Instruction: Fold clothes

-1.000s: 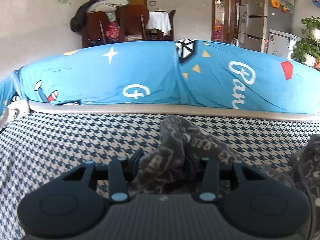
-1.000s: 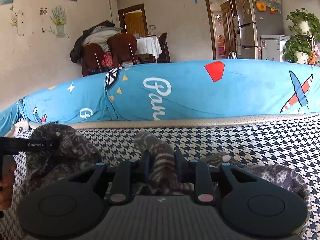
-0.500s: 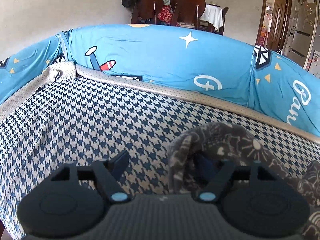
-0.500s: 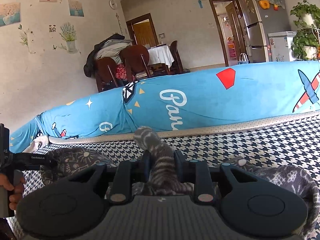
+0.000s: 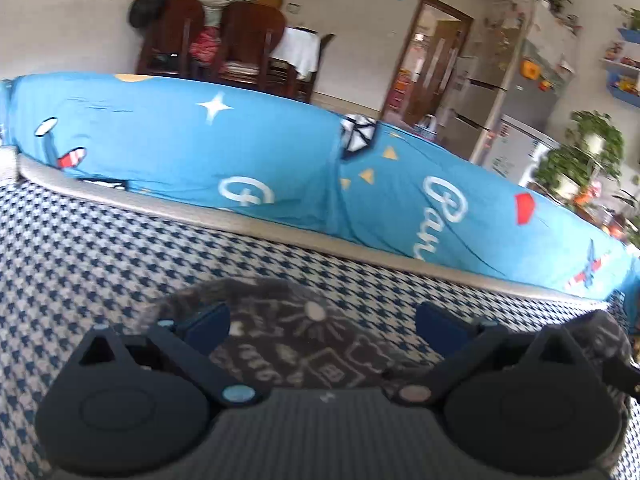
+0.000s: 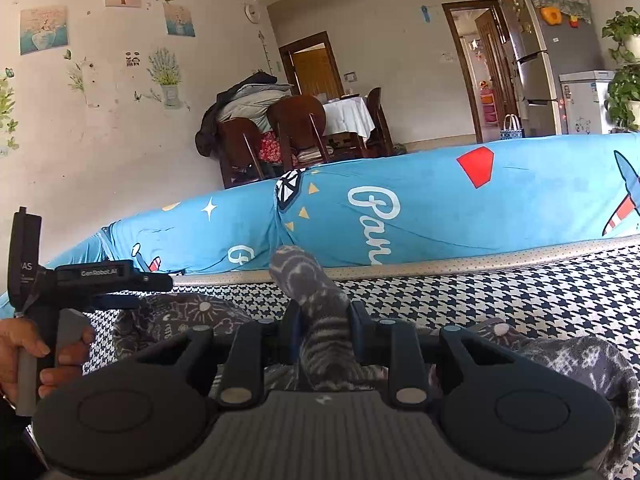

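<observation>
On houndstooth bed, left hand-held gripper just spread above grey garment, right hand-held gripper pinching its raised fold.

Left wrist view smeared by motion: print on the grey garment unreadable, fridge and plants soft. Near part of the garment hidden under the left tool body; its right end runs behind the tool's right arm. Blue cushion cut off at both picture edges; lettering only partly readable.

Right wrist view: fold of garment between the right tool pads; lower part hidden by the housing. Left hand cut by the left edge; left tool's pads hidden side-on. Wall pictures too small to read.
</observation>
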